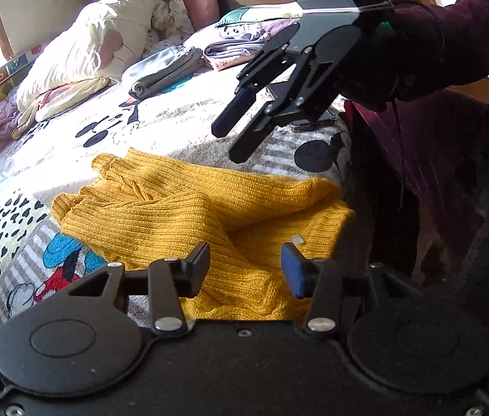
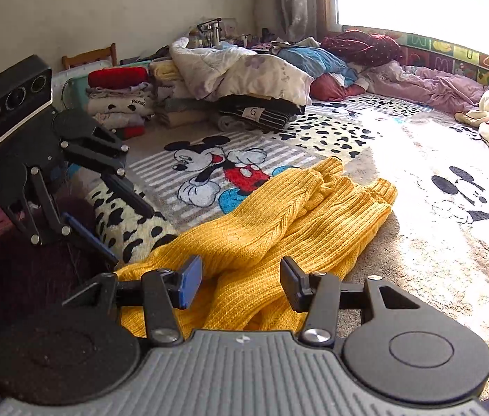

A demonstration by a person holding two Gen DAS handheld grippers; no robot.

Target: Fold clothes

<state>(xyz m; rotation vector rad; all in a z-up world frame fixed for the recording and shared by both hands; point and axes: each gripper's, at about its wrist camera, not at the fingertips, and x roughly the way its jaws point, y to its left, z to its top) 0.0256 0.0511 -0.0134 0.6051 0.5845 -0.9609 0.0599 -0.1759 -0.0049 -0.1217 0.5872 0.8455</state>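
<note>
Left wrist view: the yellow sweater point(image 1: 189, 208) lies bunched on the cartoon blanket point(image 1: 161, 128), long axis running far-left to near-right, just beyond the left tongs point(image 1: 244, 265), which are nearer. Both left and right tongs point(image 1: 234, 142) hover spread, pinching nothing.

"G" on a dark folded garment's label point(image 2: 253, 112); "panda" on a folded white cloth point(image 2: 139, 101).

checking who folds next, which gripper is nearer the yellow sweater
Left. The left gripper hangs low over the yellow sweater's near edge, jaws open; the right gripper hovers higher, beyond its far edge, also empty.
</note>
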